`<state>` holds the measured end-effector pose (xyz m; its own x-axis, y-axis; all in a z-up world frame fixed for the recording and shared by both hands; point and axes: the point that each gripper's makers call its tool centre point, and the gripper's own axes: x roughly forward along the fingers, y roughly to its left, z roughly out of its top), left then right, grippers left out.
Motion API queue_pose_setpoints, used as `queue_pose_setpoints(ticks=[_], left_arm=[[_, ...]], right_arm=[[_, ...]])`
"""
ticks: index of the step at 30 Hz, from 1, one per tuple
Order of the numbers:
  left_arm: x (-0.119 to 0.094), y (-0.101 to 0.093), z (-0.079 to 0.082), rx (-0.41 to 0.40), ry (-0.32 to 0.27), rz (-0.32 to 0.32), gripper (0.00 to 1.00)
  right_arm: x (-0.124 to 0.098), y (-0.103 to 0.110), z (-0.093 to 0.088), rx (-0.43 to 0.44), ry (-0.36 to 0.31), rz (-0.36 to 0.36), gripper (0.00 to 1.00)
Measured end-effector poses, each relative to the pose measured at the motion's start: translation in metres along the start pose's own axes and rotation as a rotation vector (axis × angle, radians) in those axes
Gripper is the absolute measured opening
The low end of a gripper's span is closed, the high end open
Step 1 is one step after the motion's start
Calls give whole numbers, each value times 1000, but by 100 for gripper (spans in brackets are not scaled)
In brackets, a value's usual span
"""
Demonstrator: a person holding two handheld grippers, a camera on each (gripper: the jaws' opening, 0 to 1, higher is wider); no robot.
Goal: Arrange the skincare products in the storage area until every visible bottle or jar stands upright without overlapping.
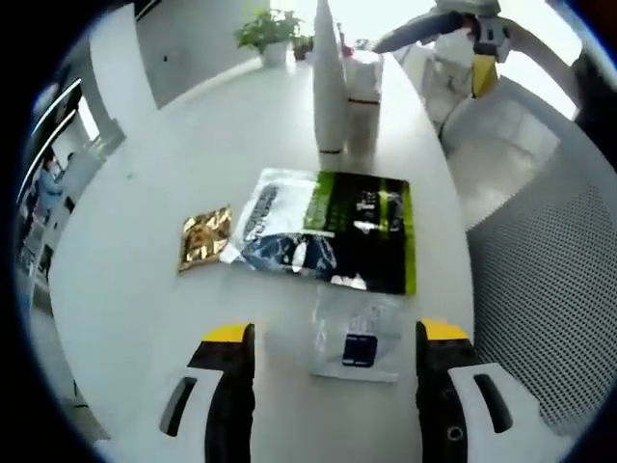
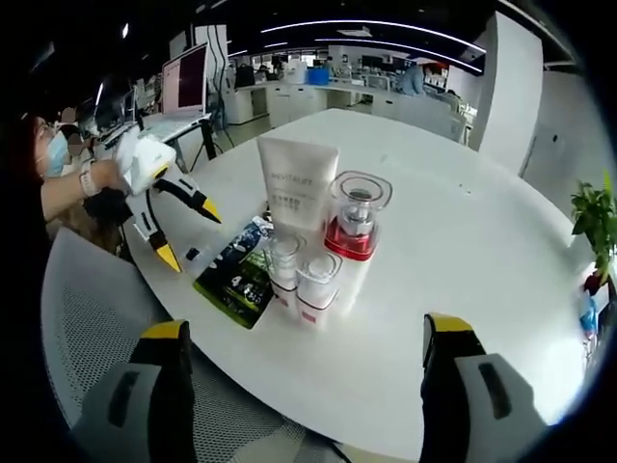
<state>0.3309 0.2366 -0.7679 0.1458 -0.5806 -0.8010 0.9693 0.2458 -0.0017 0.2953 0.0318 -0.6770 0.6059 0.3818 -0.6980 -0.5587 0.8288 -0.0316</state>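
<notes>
Both tongs gape empty over a white round counter (image 2: 463, 251) in an open office, the sachet (image 1: 359, 340) label unreadable.

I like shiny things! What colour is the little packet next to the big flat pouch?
Shiny gold packet, seen best in the left gripper view.

Glossy foil sachet (image 1: 328, 230), smooth white table (image 1: 145, 280)

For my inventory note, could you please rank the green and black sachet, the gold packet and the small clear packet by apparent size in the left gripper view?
1. green and black sachet, clearly largest.
2. small clear packet, though it lies nearer the camera.
3. gold packet; its gap to the clear one is unsure.
</notes>
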Motion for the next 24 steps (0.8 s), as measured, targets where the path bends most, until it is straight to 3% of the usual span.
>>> queue_pose_setpoints(ticks=[4,9,13,24], left_arm=[[-7,2,7,-45,-40,15,65],[-12,6,12,-43,-43,51,68],[-18,11,15,-66,-38,101,78],[-44,17,31,-97,-97,185,83]], right_arm=[[0,2,4,1,-14,8,100],[0,4,6,-9,-16,13,100],[-1,4,8,-11,-22,13,100],[-5,3,14,-30,-33,9,100]])
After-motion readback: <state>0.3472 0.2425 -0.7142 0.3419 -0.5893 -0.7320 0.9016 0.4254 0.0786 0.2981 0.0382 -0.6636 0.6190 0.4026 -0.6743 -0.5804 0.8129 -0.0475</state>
